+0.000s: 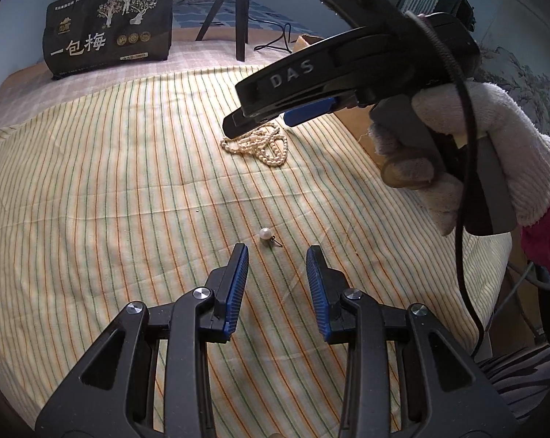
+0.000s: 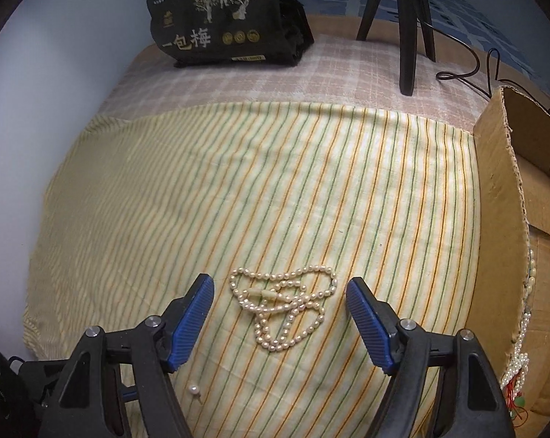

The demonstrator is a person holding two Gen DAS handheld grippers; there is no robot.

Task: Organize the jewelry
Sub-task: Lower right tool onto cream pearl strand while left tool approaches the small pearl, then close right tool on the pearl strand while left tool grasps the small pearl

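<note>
Striped cloth fills both frames; my right gripper hangs wide open and empty astride the pearl necklace, lower centre; my left gripper, part-open and empty, frames the pearl earring; cardboard box, right edge, perhaps the destination.

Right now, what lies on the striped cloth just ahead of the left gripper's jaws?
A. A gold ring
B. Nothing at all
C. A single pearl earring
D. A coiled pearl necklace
C. In the left wrist view a lone pearl earring with a short post lies on the striped cloth just beyond the left gripper, whose jaws stand apart; the pearl necklace lies farther off, under the right gripper.
</note>
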